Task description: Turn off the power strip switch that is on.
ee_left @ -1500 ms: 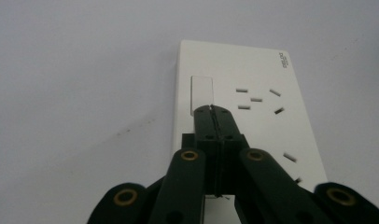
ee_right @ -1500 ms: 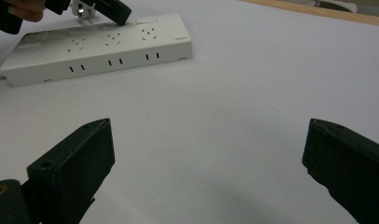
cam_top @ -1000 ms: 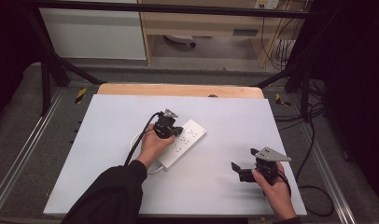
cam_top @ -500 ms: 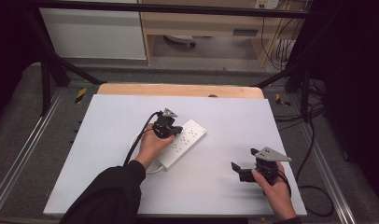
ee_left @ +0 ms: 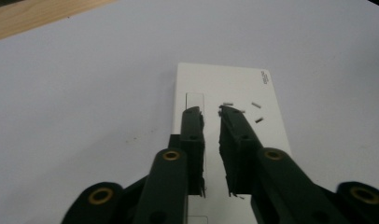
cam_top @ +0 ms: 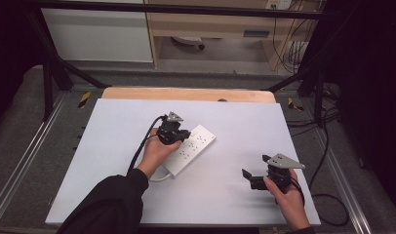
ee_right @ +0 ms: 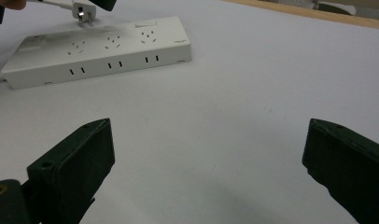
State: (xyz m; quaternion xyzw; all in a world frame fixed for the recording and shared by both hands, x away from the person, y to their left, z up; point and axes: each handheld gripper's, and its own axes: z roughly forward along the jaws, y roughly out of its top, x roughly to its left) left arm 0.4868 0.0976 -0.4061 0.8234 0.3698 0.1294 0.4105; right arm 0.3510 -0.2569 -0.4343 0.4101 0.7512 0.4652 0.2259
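A white power strip lies at an angle in the middle of the white table. My left gripper hovers over its near half and points along it. In the right gripper view a white plug hangs off the table under those black jaws, prongs down, just above the strip. The left gripper has just been opening a little; a narrow gap stands between the jaws over the strip, and the plug stays up. My right gripper rests at the front right, open with nothing in it.
The strip's white cord curls out from its near end under the left hand. A wooden board edge runs along the table's far side. Metal rails flank the table, with loose cables on the right.
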